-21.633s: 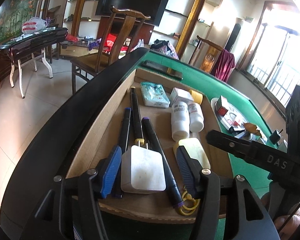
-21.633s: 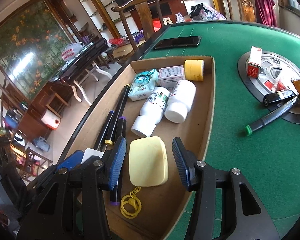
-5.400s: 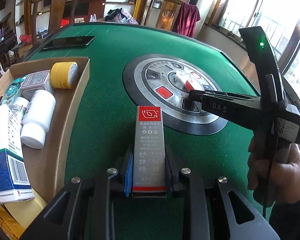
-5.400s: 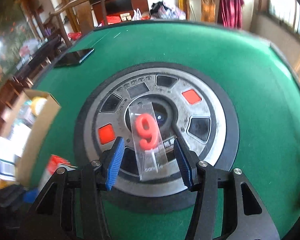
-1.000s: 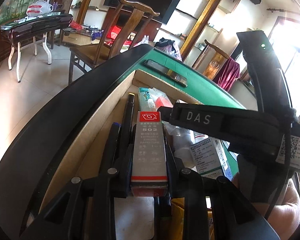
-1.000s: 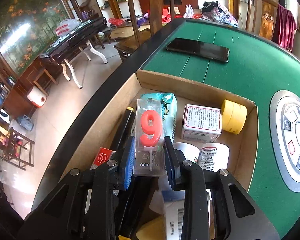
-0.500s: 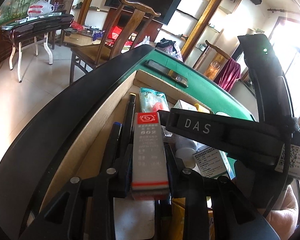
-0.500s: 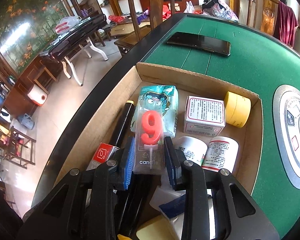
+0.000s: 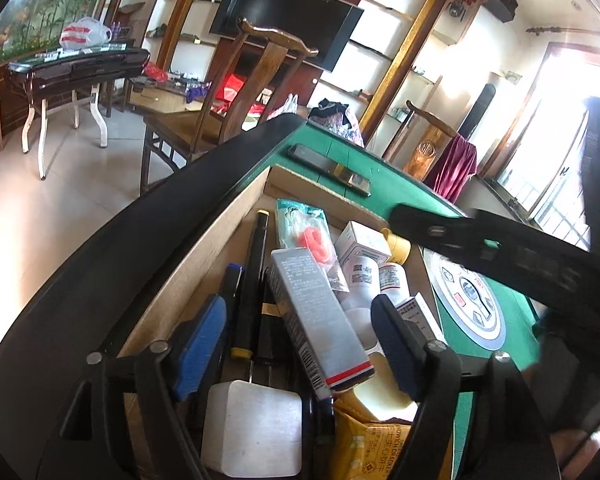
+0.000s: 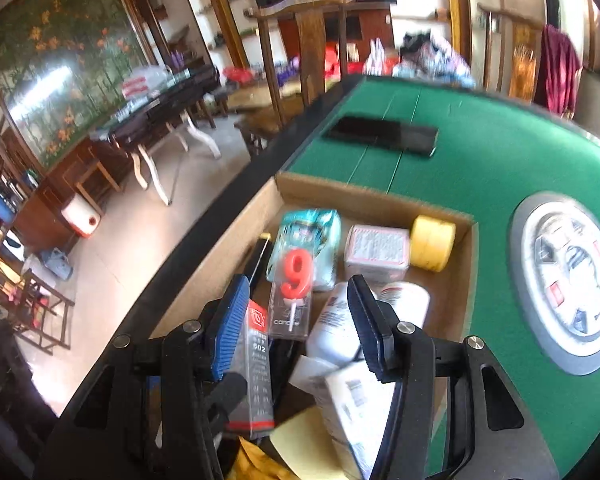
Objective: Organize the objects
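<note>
- The glue box (image 9: 316,320) — grey, with a red band at its near end — is seen lying slantwise inside the cardboard tray (image 9: 204,256), between the spread fingers of the left gripper (image 9: 300,344); its jaws have just been opening and no pad presses on the box.
- The "9" candle packet (image 10: 294,292) is laid in the same tray, ahead of the right gripper (image 10: 296,328), whose jaws have likewise just been opening; the packet rests partly on a teal pouch (image 10: 316,236) and is not pinched.
- The tray is crowded: black pens (image 9: 256,280) are lined along its left wall, a white charger block (image 9: 252,428) lies at the near end, and white bottles (image 9: 360,280) lie in the middle beside a small white carton (image 10: 376,248) and a yellow tape roll (image 10: 434,242) at the far right corner.
- A yellow cracker packet (image 9: 376,448) and a pale yellow pad (image 9: 384,392) are stacked at the near right, with a printed medicine box (image 10: 356,404) tilted over them.
- The tray is set on a green felt table (image 10: 480,160) with a black rim — a round grey console (image 10: 568,280) is sunk into the felt to the right.
- A dark phone (image 10: 384,134) lies on the felt beyond the tray, well apart from it.
- The right gripper's black body crosses the right of the left wrist view and hides part of the table.
- A wooden chair (image 9: 236,92), a wall television (image 9: 284,20) and a dark side table (image 9: 76,68) are seen behind, on a pale tiled floor.
</note>
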`<control>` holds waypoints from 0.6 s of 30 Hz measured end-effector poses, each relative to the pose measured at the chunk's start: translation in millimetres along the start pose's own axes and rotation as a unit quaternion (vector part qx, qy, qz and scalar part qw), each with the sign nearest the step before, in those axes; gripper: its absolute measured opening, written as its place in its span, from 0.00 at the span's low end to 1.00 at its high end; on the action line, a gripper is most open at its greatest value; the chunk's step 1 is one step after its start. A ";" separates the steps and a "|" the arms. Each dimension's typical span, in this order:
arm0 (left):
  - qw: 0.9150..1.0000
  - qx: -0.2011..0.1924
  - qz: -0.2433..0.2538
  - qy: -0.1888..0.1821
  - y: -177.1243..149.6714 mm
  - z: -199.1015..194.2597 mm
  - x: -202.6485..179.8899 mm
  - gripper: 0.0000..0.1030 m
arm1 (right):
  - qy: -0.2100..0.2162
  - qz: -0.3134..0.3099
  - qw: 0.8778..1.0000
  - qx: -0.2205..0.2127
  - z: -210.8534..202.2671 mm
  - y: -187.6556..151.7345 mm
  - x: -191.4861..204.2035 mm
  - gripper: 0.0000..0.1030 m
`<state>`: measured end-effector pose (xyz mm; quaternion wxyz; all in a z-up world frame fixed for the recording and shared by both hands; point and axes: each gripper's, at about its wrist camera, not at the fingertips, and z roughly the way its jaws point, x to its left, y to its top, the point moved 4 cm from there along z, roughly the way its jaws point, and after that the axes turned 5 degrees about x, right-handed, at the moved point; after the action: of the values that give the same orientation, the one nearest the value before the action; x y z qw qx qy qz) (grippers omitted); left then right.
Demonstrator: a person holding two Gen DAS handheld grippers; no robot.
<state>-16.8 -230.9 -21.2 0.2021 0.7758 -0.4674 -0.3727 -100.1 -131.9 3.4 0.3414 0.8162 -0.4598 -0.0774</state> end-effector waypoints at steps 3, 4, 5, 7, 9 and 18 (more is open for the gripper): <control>1.000 -0.019 0.019 0.005 -1.6 -6.4 -8.2 0.74 | -0.025 -0.017 0.998 -0.049 -30.4 -8.1 -2.1 0.61; 0.999 -0.025 0.028 0.007 -2.8 -8.6 -12.2 0.74 | -0.037 -0.020 0.997 -0.067 -41.6 -12.3 -4.7 0.61; 0.999 -0.029 0.034 0.010 -3.2 -10.6 -15.4 0.74 | -0.046 -0.019 0.996 -0.075 -48.8 -14.0 -7.5 0.61; 0.998 -0.046 0.048 0.014 -6.2 -19.3 -22.6 0.74 | -0.060 -0.006 0.994 -0.089 -60.9 -22.0 -15.1 0.61; 0.995 -0.069 0.060 0.031 -8.2 -30.9 -27.1 0.75 | -0.047 0.012 0.994 -0.097 -70.4 -35.4 -22.8 0.61; 0.984 -0.105 0.077 0.120 -2.9 -77.2 -27.9 0.86 | -0.043 -0.011 0.989 -0.143 -109.1 -88.2 -44.2 0.61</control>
<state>36.2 -207.7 37.1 0.3650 0.7514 -0.4560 -0.3071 -15.6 -13.0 22.0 0.4336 0.7597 -0.4495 -0.1810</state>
